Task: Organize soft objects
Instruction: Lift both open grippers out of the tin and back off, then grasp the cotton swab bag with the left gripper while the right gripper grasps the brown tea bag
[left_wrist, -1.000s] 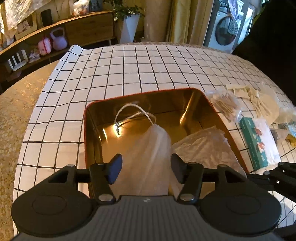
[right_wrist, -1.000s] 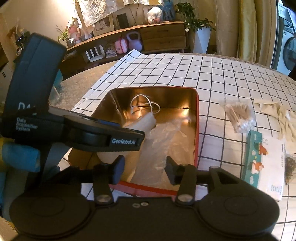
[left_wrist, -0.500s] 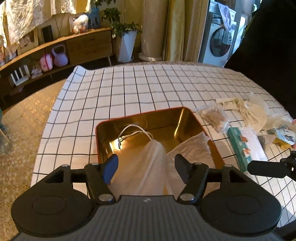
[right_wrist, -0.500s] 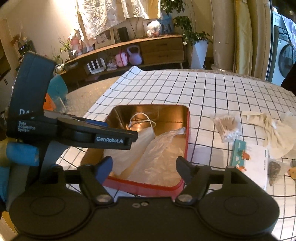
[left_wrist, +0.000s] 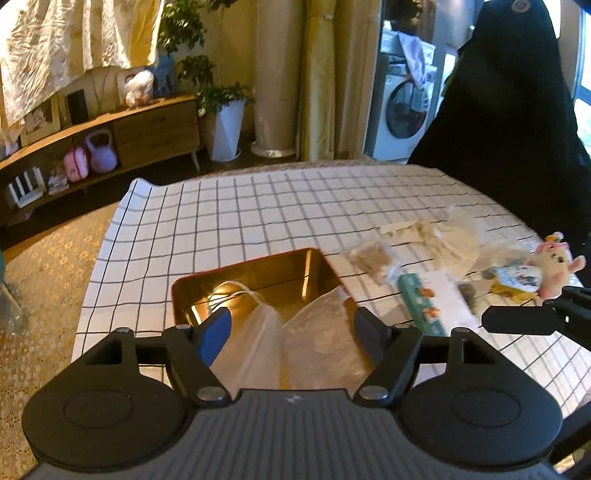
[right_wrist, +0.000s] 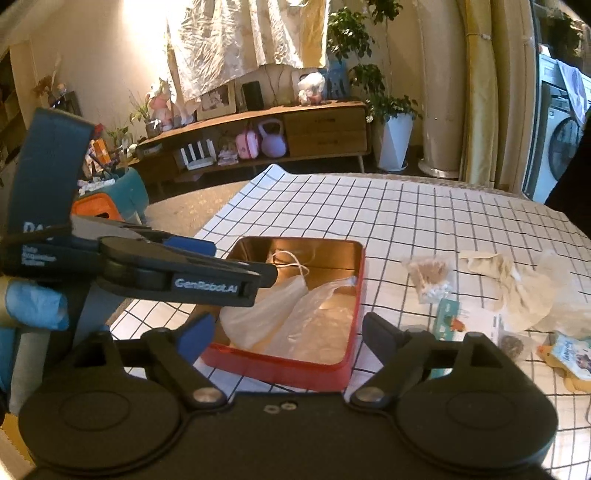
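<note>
A red tin (right_wrist: 280, 363) with a gold inside sits on the checked tablecloth. In it lie a white drawstring bag (right_wrist: 258, 314) and a crumpled clear plastic bag (right_wrist: 317, 321). In the left wrist view the same drawstring bag (left_wrist: 255, 347) and plastic bag (left_wrist: 325, 339) rest in the tin (left_wrist: 258, 273). My left gripper (left_wrist: 293, 330) hovers above the tin's near end, jaws opening, pads touching nothing. My right gripper (right_wrist: 288, 332) hangs above the tin's near wall, jaws also opening and holding nothing. The left gripper's fingers (right_wrist: 207, 284) reach across from the left.
Right of the tin lie a bag of cotton swabs (right_wrist: 430, 277), a teal box (right_wrist: 447, 315), beige cloth (right_wrist: 517, 284) and a small plush toy (left_wrist: 550, 258). A person in dark clothing (left_wrist: 509, 129) stands at the table's far right. The tablecloth ends on the left.
Both grippers have risen and drawn back from the tin, and their jaws have widened. The two bags stay in the tin, released.
</note>
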